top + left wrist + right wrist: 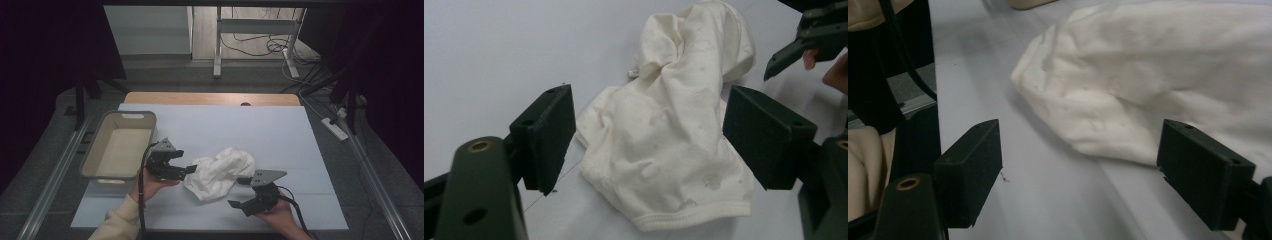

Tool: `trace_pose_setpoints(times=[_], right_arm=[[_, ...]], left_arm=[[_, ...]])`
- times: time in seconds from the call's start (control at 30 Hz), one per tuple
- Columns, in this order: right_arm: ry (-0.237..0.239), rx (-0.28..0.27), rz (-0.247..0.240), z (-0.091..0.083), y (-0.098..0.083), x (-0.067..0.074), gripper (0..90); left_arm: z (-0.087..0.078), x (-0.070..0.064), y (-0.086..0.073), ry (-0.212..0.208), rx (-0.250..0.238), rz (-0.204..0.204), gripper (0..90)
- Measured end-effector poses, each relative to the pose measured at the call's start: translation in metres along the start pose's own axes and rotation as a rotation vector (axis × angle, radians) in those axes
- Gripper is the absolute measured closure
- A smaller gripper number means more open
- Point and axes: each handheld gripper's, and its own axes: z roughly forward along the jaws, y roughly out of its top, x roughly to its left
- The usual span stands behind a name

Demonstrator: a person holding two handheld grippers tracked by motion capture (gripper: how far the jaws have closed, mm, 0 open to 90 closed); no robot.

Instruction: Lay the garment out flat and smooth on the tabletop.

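Cloth (220, 172), white and crumpled, lay lower centre of frame on counter (280, 135). Left gripper (189, 169) just left of cloth, jaws wide, cloth between them unpinched. Right gripper (241, 193) at lower right, jaws wide, holding nothing. Tub (90, 157) at left.

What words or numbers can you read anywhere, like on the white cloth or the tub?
There are none to read.
The white cloth has faint pale marks and a tiny tag at its fold, too small to read.
The grey tub has plain walls.
The left gripper and right gripper carry no lettering, just screw holes.
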Motion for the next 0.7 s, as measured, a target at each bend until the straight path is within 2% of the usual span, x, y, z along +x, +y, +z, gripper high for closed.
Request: trace_pose_setpoints(times=[0.13,0.27,0.3,0.4,0.43,0.5,0.53,0.6,0.63,0.7], right_arm=[[0.026,0.017,-0.029,0.019,0.005,0.008,23.3],[0.047,0.009,-0.038,0.027,0.009,0.013,28.1],[0.065,0.021,-0.043,0.035,0.011,0.014,30.6],[0.073,0.048,-0.056,0.043,0.013,0.016,33.4],[0.054,0.076,-0.075,0.051,0.013,0.018,37.8],[0.039,0.086,-0.082,0.055,0.014,0.019,40.8],[0.011,0.114,-0.097,0.061,0.015,0.020,48.3],[-0.001,0.126,-0.111,0.064,0.016,0.020,51.1],[-0.048,0.163,-0.161,0.070,0.015,0.021,64.7],[-0.064,0.173,-0.182,0.070,0.015,0.021,75.8]], left_arm=[[0.001,0.000,0.000,-0.002,0.002,0.002,21.9],[0.002,-0.001,-0.001,-0.003,0.005,0.002,21.9],[0.002,0.000,-0.001,-0.003,0.006,0.002,21.9],[0.002,0.000,-0.001,-0.003,0.006,0.001,21.9],[0.002,0.000,-0.001,-0.002,0.006,0.002,21.9],[0.002,0.001,-0.001,-0.002,0.006,0.002,21.9],[0.002,0.001,-0.001,-0.002,0.006,0.003,21.9],[0.002,0.001,-0.001,-0.002,0.007,0.004,21.9],[0.002,0.001,-0.001,-0.003,0.007,0.003,21.9],[0.003,0.002,-0.002,-0.003,0.009,0.002,21.9]])
